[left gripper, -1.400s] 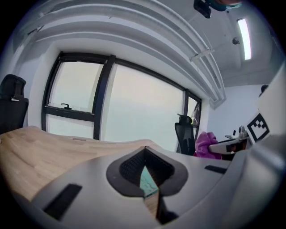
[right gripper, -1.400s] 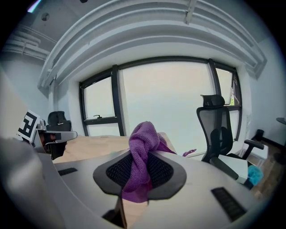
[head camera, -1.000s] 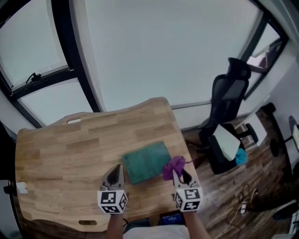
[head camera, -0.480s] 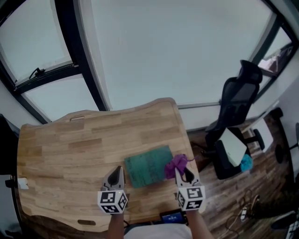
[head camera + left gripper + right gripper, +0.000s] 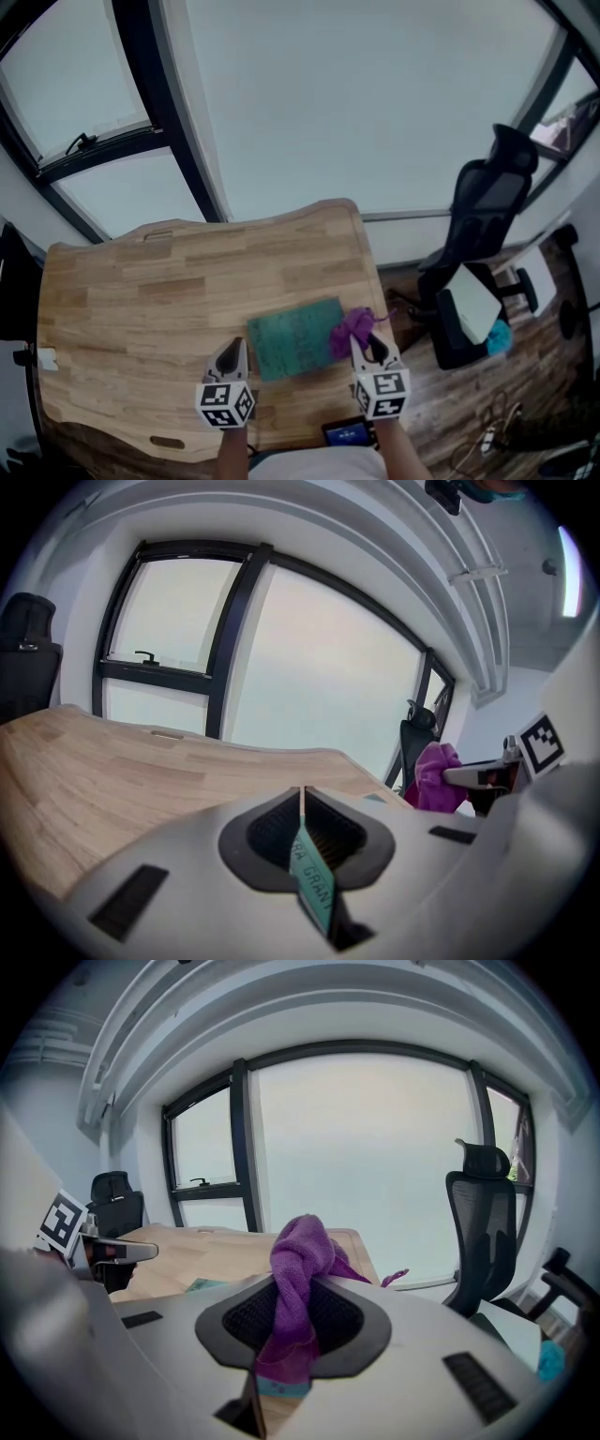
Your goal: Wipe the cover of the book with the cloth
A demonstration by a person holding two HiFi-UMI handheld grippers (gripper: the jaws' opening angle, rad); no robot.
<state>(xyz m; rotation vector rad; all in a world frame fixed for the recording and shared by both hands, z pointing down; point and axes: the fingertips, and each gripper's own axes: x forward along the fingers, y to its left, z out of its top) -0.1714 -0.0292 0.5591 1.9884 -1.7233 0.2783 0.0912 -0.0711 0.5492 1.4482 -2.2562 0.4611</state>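
My right gripper point(image 5: 359, 341) has its jaws clamped on the purple cloth point(image 5: 351, 328), which bunches up above them and hangs over the right edge of the teal book point(image 5: 292, 337). The book lies flat on the wooden table point(image 5: 141, 291), between my two grippers. My left gripper point(image 5: 232, 350) has its jaws pressed together just beside the book's near left corner; a sliver of teal cover point(image 5: 311, 878) shows through their slit.

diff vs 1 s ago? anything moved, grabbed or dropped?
Small shifts only. The right gripper, shut on the purple cloth, nudged slightly farther out along the book's right edge. The left gripper, shut, looks to have dipped a little by the book's left edge. No grab or release. Book flat on the table, same spot.
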